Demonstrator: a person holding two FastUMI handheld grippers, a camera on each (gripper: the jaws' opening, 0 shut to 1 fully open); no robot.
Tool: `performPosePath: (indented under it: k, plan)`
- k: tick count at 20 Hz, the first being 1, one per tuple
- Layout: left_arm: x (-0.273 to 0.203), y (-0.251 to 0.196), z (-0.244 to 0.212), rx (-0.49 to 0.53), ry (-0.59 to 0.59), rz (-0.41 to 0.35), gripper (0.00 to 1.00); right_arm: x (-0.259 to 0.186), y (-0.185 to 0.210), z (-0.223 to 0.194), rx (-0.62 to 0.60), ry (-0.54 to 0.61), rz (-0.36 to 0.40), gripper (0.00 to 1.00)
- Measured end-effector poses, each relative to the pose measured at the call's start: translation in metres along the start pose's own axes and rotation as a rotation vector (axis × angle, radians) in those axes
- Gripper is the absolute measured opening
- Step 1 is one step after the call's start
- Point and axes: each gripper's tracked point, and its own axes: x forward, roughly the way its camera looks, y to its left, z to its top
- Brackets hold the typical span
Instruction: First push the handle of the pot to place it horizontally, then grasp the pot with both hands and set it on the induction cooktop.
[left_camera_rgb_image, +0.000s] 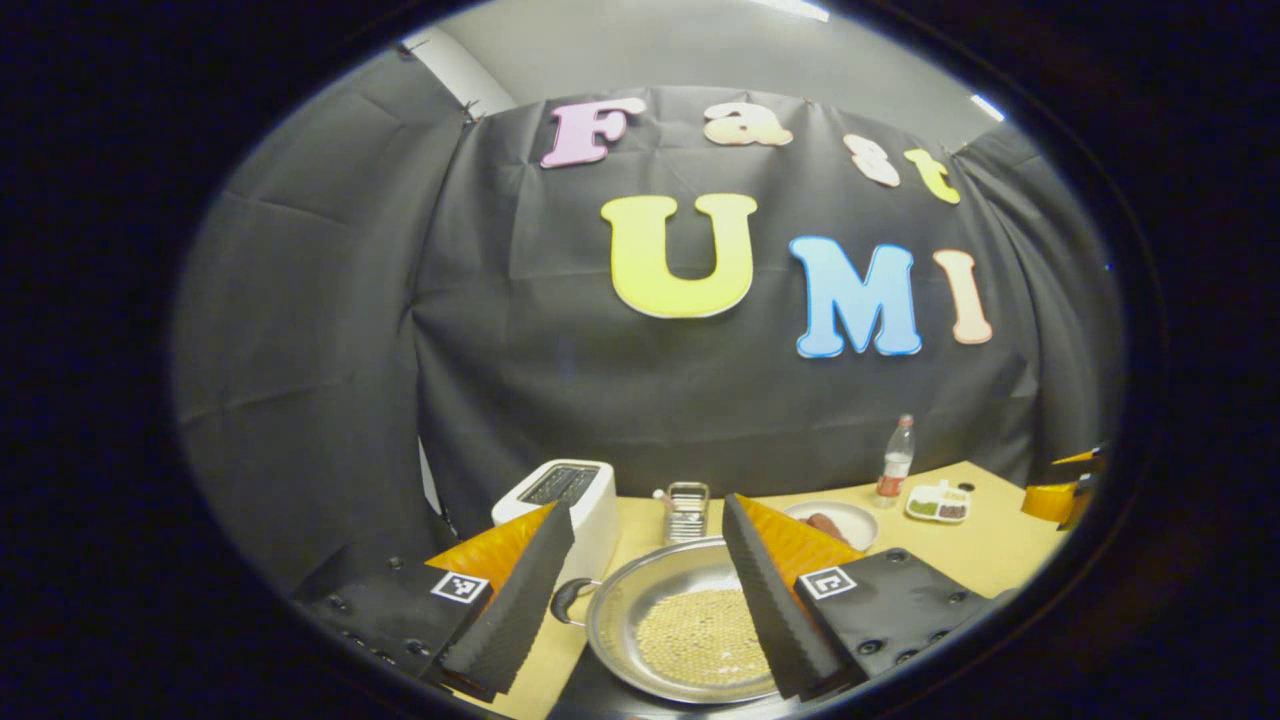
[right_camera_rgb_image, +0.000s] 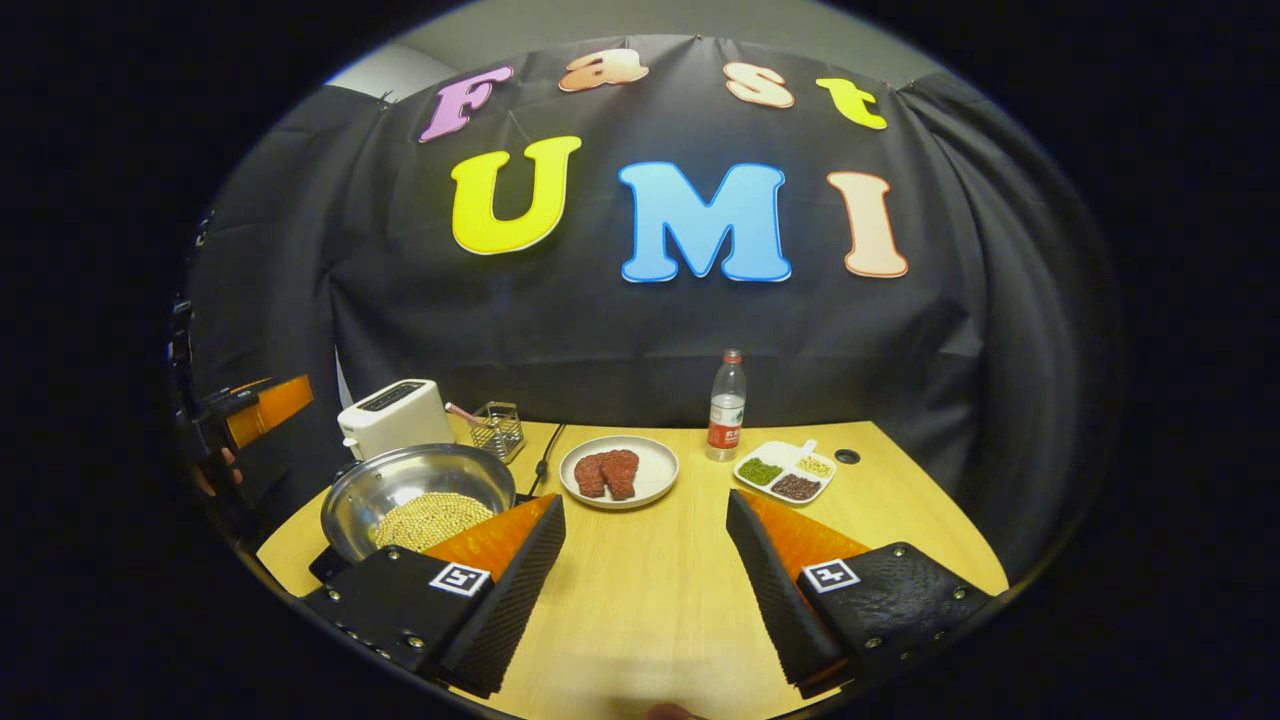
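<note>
The steel pot (left_camera_rgb_image: 640, 575), filled with pale beans, lies just below my left gripper (left_camera_rgb_image: 648, 508), whose fingers stand open above it without touching it. Its dark side handle (left_camera_rgb_image: 568, 600) points left. The pot rests on the dark cooktop (left_camera_rgb_image: 600, 700). In the right gripper view the pot (right_camera_rgb_image: 400, 472) sits at the table's left end on the cooktop (right_camera_rgb_image: 328, 566). My right gripper (right_camera_rgb_image: 645, 498) is open over bare table, to the right of the pot. The left gripper (right_camera_rgb_image: 250, 408) shows at the far left there; the right gripper (left_camera_rgb_image: 1060, 492) shows at the far right of the left gripper view.
Behind the pot stand a white toaster (right_camera_rgb_image: 392, 415) and a wire basket (right_camera_rgb_image: 497, 428). Further right are a plate (right_camera_rgb_image: 655, 478) with meat, a bottle (right_camera_rgb_image: 727, 405) and a sectioned dish (right_camera_rgb_image: 790, 472). The wooden table (right_camera_rgb_image: 650, 600) ends close in front.
</note>
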Motion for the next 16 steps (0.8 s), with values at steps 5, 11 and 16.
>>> performPosePath:
  k: [5,11,16]
  plan:
    - [-0.063,-0.079,0.026,-0.01,-0.038,-0.03,0.96,-0.059,-0.053,0.004,-0.006,-0.043,0.017,0.98]
    - [-0.139,-0.147,0.04,0.01,-0.075,-0.045,0.97,-0.128,-0.097,0.023,-0.037,-0.136,0.044,0.98]
    - [-0.189,-0.168,0.061,0.016,-0.114,-0.059,0.99,-0.166,-0.102,0.042,-0.039,-0.202,0.048,0.98]
